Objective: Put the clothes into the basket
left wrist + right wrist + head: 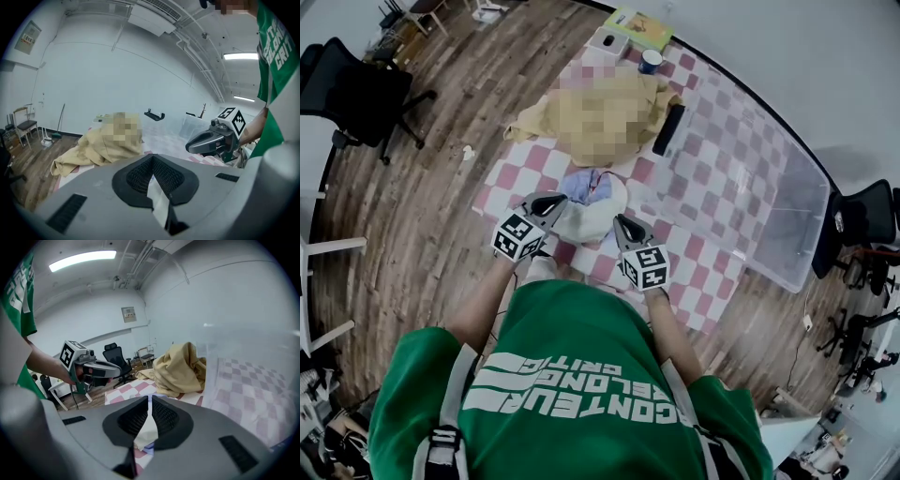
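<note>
L gripper jaws clamped on a strip of the white garment. R gripper jaws pinched on another edge of it. Cloth sits bunched btw the two, above the pink-checked mat; can't tell if it touches. Yellow garment lies heaped farther along the mat. Clear basket is at right, well apart from the held cloth.

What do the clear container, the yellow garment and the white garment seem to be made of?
Clear container: probably plastic, glossy and transparent; the checked mat shows through its walls.
Yellow garment: woven cloth with a matte look, lying in soft folds; perhaps cotton, but that is not certain.
White garment: thin, soft fabric, matte and bunched up.
</note>
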